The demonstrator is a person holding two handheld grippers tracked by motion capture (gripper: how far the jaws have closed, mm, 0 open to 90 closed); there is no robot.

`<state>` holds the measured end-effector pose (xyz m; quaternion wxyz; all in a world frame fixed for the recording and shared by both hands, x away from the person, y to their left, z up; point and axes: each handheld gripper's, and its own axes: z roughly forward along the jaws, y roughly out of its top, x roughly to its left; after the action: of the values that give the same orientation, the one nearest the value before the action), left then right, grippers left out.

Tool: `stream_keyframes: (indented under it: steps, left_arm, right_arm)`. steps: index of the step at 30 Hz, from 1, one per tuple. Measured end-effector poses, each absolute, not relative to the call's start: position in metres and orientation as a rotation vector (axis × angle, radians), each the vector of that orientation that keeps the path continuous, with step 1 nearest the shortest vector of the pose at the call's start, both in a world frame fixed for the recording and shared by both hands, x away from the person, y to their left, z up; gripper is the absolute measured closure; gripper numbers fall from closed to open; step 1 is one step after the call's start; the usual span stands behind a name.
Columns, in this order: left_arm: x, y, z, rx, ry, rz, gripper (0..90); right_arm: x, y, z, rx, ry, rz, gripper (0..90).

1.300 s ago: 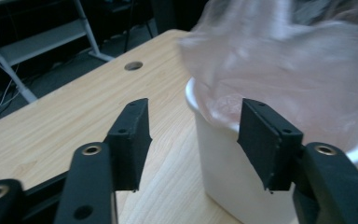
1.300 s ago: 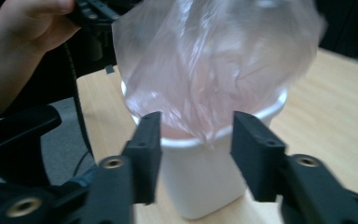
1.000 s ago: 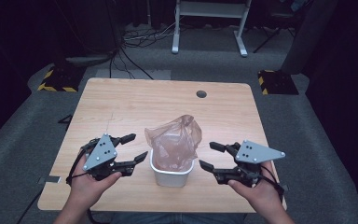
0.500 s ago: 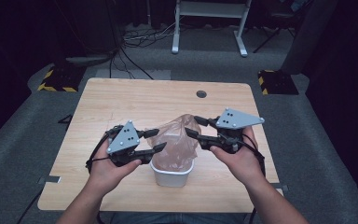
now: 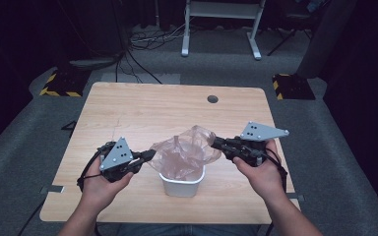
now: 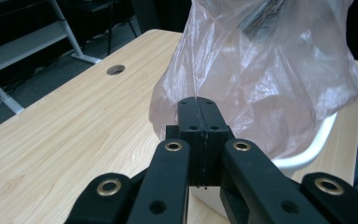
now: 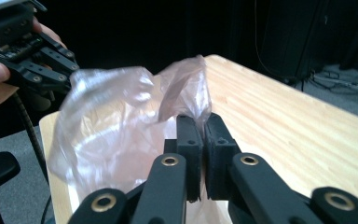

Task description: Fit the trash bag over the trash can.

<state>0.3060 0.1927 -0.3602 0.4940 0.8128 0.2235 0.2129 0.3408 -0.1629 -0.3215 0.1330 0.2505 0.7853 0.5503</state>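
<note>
Thin pinkish translucent plastic bag (image 5: 184,155) is sitting inside a small white bin (image 5: 183,184) near the front edge of the wooden surface (image 5: 142,113), with its top billowing up well above the bin rim. The film is looking soft, crinkled and glossy; the bin is rigid, smooth and rounded-rectangular.

Left tool (image 5: 147,155) is pinching the bag's left edge, jaws pressed together with a sliver of film caught between them in the left gripper view (image 6: 197,103). Right tool (image 5: 215,143) is gripping the bag's upper right edge, jaws nearly closed on a fold of film (image 7: 196,122).

Likely step: spreading the bag mouth open to line the bin. To be doing it well, I'd judge both tools should be pulling outward evenly and then down over the rim, keeping the pinch near the bag's edge; film this thin is liable to be slipping out or tearing if yanked. The light bin may be tipping or sliding if the pull is lopsided.

The surface is pale wood grain, matte, with a round cable hole (image 5: 212,99) at the far side.
</note>
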Motion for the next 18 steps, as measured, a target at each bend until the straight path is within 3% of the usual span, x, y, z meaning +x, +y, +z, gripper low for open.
stream_keyframes:
  steps: [4,7,8,9,10,11,13,17,18]
  left_arm:
    - [0.304,0.195,-0.365,1.977,0.535,0.532,89.9]
    - [0.305,0.193,-0.364,1.971,0.525,0.544,89.7]
    - [0.305,0.193,-0.364,1.971,0.525,0.544,89.7]
    - [0.305,0.191,-0.363,1.968,0.518,0.550,89.7]
    - [0.304,0.190,-0.361,1.967,0.507,0.550,89.7]
    - [0.304,0.186,-0.359,1.963,0.487,0.552,89.8]
    - [0.304,0.185,-0.358,1.964,0.480,0.555,89.8]
    - [0.308,0.181,-0.359,1.970,0.467,0.545,89.8]
    - [0.308,0.181,-0.359,1.974,0.467,0.547,89.8]
  right_arm:
    - [0.340,-0.163,-0.327,0.741,2.295,1.593,88.0]
    - [0.341,-0.157,-0.327,0.733,2.278,1.596,66.8]
    - [0.341,-0.157,-0.327,0.733,2.278,1.596,66.8]
    - [0.342,-0.151,-0.322,0.698,2.244,1.588,52.9]
    - [0.342,-0.151,-0.322,0.698,2.244,1.588,52.9]
    - [0.343,-0.144,-0.315,0.653,2.209,1.568,41.4]
    - [0.346,-0.136,-0.309,0.624,2.198,1.530,36.2]
    - [0.360,-0.124,-0.309,0.611,2.239,1.488,38.9]
    - [0.371,-0.119,-0.314,0.610,2.319,1.439,62.6]
